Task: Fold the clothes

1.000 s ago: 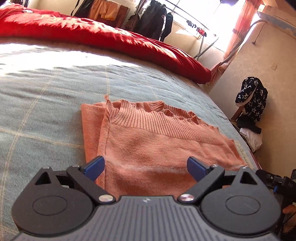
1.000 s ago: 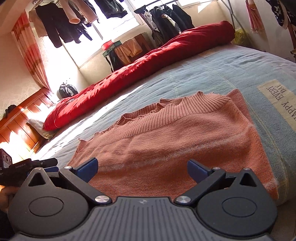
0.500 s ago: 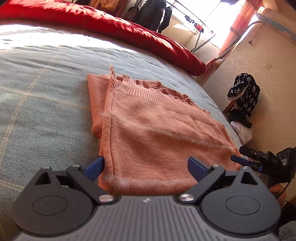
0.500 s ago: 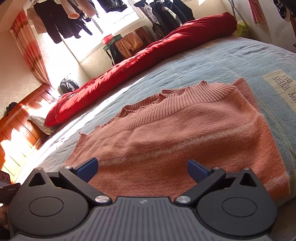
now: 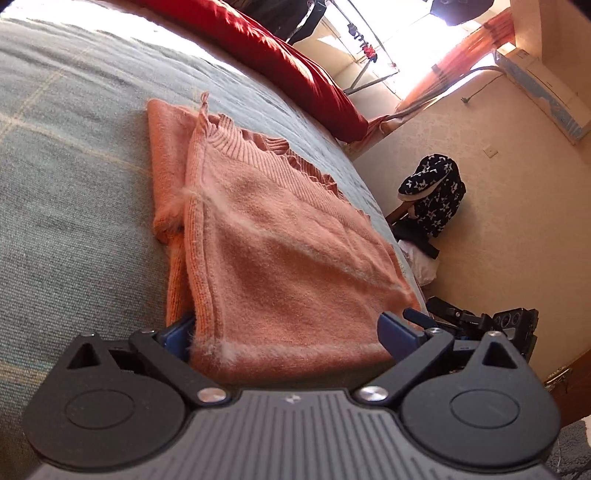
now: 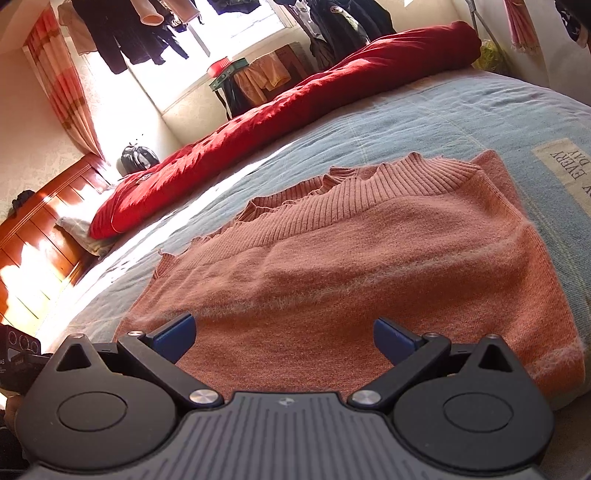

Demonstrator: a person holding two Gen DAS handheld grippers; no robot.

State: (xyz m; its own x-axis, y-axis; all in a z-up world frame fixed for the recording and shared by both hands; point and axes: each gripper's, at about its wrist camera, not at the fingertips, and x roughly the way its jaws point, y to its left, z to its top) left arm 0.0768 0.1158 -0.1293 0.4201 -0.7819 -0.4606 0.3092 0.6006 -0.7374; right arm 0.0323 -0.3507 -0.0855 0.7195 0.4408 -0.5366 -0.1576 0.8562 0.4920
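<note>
A salmon-pink knit sweater [image 5: 280, 254] lies folded flat on the grey-blue bedspread [image 5: 66, 199], ribbed hem at the far side. It also shows in the right wrist view [image 6: 362, 273]. My left gripper [image 5: 286, 332] is open, its blue fingertips [image 5: 177, 332] straddling the sweater's near left corner at the bed edge. My right gripper [image 6: 284, 336] is open and empty, low over the sweater's near edge. The right gripper also shows in the left wrist view [image 5: 480, 325] past the sweater's right corner.
A red duvet [image 6: 280, 114] lies rolled along the bed's far side. A wooden headboard [image 6: 33, 243] stands at the left. Clothes hang on a rack by the window [image 6: 155, 33]. A star-patterned garment [image 5: 432, 192] sits on a chair by the wall.
My left gripper has moved back and down to the sweater's near left corner, its fingers now either side of the edge. My right gripper has shifted slightly lower; the sweater has stayed flat.
</note>
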